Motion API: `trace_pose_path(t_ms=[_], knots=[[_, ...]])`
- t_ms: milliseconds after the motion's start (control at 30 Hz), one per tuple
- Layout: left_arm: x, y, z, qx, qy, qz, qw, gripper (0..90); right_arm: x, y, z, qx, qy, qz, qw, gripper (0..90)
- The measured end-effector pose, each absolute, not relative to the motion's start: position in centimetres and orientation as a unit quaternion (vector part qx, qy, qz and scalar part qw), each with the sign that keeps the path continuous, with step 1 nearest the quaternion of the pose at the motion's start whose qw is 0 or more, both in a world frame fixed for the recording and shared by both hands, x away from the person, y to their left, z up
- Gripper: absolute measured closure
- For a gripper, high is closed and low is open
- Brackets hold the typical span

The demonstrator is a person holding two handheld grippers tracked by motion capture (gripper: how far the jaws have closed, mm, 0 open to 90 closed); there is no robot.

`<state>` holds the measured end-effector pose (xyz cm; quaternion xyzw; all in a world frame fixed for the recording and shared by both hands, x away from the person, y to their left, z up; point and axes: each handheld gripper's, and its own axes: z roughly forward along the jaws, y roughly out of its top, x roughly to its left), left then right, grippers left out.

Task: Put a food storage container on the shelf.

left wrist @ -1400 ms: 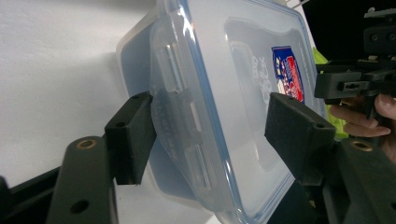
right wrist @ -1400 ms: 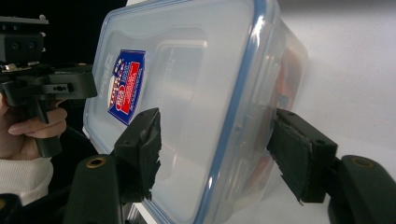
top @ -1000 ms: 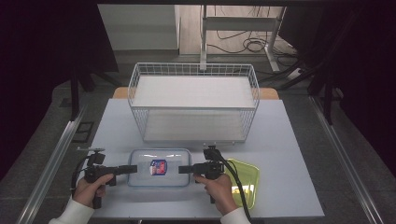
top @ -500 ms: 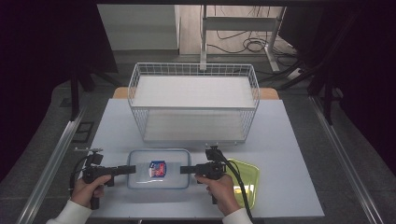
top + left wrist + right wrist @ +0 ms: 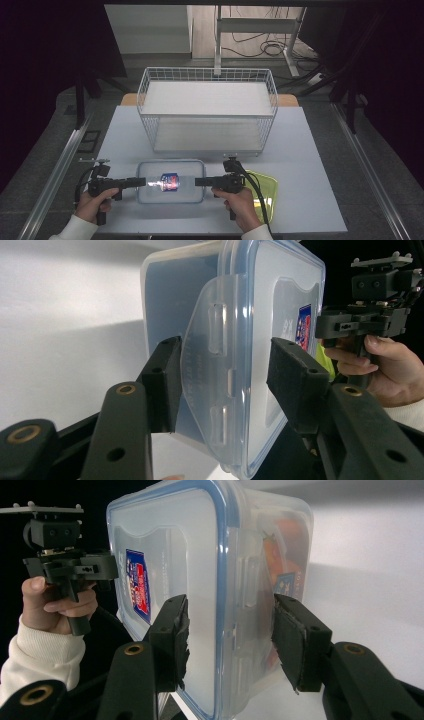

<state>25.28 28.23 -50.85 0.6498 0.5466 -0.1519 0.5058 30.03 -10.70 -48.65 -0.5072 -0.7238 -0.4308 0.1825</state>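
Both your grippers' jaws have been closing around the container's (image 5: 171, 181) 2 short ends: left gripper (image 5: 136, 182) and right gripper (image 5: 200, 181) straddle side latches, pads not pressing; container on table (image 5: 310, 165).

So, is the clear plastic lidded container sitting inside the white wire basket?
No, the clear plastic lidded container sits on the table in front of the white wire basket.

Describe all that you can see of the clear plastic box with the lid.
The clear plastic box lies flat on the pale table in front of the wire basket. It is rectangular, with rounded corners, a blue-rimmed lid, side latch flaps and a red-blue sticker. The jaws of each gripper straddle one short end.
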Motion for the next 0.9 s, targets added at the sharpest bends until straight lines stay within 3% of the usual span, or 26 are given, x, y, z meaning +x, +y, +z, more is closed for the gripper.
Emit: trace_pose_path(t_ms=[900], knots=[[26.2, 22.7, -45.2, 0.677, 0.513, -0.148, 0.507, 48.9, 28.6, -16.3, -43.4, -0.499, -0.722, -0.459, 0.14, 50.5]])
